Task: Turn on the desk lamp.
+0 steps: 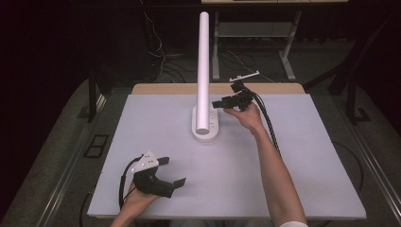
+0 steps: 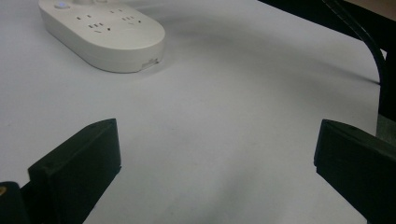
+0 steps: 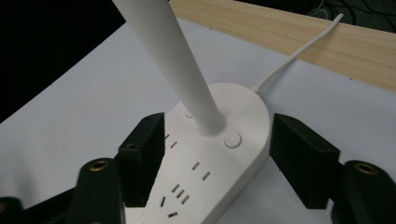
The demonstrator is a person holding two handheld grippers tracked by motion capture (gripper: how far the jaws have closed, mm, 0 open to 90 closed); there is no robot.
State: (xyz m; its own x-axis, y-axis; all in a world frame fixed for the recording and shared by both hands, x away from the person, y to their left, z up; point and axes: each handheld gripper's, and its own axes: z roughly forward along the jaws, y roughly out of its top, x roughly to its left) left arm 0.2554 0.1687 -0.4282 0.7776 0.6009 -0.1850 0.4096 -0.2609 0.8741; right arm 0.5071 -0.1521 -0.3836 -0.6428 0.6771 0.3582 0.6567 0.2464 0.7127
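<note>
White tabletop (image 1: 293,161), wooden strip along far edge. Power strip base (image 3: 219,158), oval, white, with upright tube (image 1: 204,61): far centre, long axis running near to far. Right gripper (image 3: 217,149): jaws wide, straddling base. Left gripper (image 1: 172,171): jaws wide, near-left, well apart; bare surface between.

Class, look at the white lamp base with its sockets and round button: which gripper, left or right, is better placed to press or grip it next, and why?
Right. The right gripper has open jaws either side of the lamp base, near its button. The left gripper sits open near the table's front edge.
</note>
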